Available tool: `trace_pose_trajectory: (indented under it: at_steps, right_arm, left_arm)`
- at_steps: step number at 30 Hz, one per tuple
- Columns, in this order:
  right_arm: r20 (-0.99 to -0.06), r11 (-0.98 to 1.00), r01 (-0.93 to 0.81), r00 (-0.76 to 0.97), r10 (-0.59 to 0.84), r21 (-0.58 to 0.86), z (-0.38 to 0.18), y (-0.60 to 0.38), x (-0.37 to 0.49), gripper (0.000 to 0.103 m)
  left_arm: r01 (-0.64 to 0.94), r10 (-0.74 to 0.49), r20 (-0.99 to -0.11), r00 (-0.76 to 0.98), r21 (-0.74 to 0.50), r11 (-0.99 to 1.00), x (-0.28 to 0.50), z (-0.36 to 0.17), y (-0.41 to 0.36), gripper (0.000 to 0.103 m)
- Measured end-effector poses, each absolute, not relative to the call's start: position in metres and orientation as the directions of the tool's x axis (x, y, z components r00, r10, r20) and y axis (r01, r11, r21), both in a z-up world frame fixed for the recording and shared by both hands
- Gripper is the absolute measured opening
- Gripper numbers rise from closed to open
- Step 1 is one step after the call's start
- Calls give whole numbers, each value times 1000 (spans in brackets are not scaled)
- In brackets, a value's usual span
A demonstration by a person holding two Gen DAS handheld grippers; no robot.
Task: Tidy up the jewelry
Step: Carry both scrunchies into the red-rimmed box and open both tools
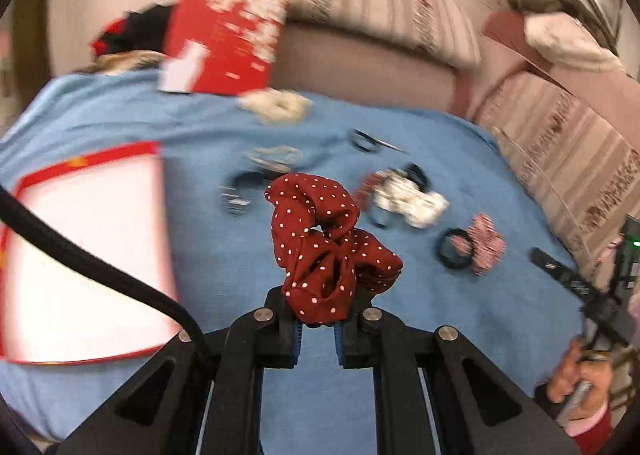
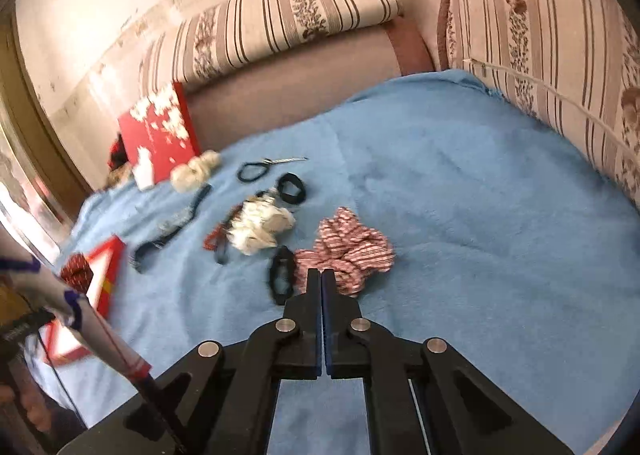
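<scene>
Holding item one: red dotted scrunchie [image 1: 332, 239], soft, light, floppy, pinched at one fold in my left gripper [image 1: 320, 325], hanging above the blue blanket [image 1: 248, 255]. My right gripper [image 2: 321, 279], fingers pressed together, meets the striped scrunchie [image 2: 348, 251]; grip uncertain.

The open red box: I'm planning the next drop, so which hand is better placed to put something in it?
Left. The left gripper grips the red dotted scrunchie with the box close beside it. The right gripper is shut at the striped scrunchie, farther off.
</scene>
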State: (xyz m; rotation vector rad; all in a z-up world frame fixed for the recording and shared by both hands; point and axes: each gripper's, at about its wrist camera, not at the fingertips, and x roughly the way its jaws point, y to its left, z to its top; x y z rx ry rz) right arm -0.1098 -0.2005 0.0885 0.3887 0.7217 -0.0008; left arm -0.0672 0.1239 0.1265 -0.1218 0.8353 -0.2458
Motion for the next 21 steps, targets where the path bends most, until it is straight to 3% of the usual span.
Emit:
trace_pose_trajectory:
  at_steps: [3, 4, 5, 7, 8, 12, 13, 16, 21]
  right_arm:
    - [-651, 931, 132, 747, 132, 339, 95, -190, -110, 2]
    - [-663, 933, 142, 739, 123, 332, 92, -189, -106, 9]
    - [-687, 933, 165, 718, 110, 321, 86, -190, -98, 42]
    - [-719, 930, 227, 693, 54, 289, 74, -199, -81, 92]
    - [-719, 927, 251, 694, 30, 280, 71, -203, -78, 93]
    - [-755, 894, 316, 655, 37, 319, 52, -221, -48, 92]
    - [-767, 891, 323, 640, 43, 319, 47, -222, -41, 87]
    - [-841, 898, 331, 535, 75, 291, 28, -220, -17, 9]
    - [-807, 937, 319, 586, -76, 144, 74, -202, -23, 9]
  left_arm:
    - [91, -213, -710, 671, -206, 974, -72, 135, 163, 12]
    - [74, -199, -710, 675, -203, 976, -72, 135, 170, 12]
    - [43, -168, -706, 688, -192, 980, -73, 137, 182, 12]
    - [10, -137, -699, 702, -182, 983, -73, 139, 197, 12]
    - [-1, -136, -701, 700, -191, 982, -69, 138, 203, 12]
    - [-29, -122, -702, 702, -199, 980, -54, 130, 222, 12]
    - [-38, -114, -703, 702, -196, 980, -49, 128, 227, 12]
    - [-56, -116, -712, 693, -214, 975, -30, 124, 237, 12]
    - [-84, -77, -718, 692, -186, 979, 1, 125, 258, 12]
